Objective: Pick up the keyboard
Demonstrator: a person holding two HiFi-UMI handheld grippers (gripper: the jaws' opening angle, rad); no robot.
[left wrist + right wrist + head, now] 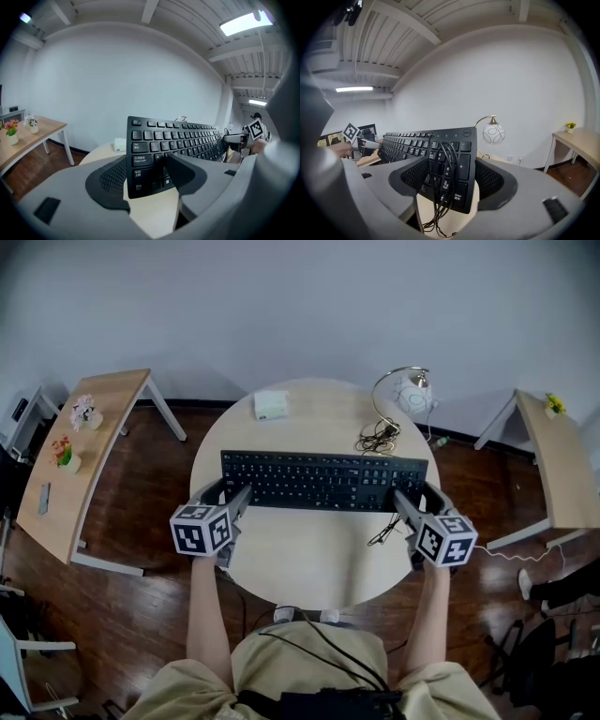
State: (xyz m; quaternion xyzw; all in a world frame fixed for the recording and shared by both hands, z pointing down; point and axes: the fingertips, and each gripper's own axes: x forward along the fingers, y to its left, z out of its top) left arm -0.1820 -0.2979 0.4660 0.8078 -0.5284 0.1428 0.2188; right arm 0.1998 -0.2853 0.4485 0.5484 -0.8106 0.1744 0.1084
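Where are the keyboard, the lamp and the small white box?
keyboard [319, 479]: head view, middle of its key field.
lamp [412, 396]: head view, on its round white shade.
white box [271, 405]: head view, on its top face.

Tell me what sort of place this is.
Probably an office or workroom: a black keyboard at a round table, wooden desks at the left and right, and a ceiling strip light.
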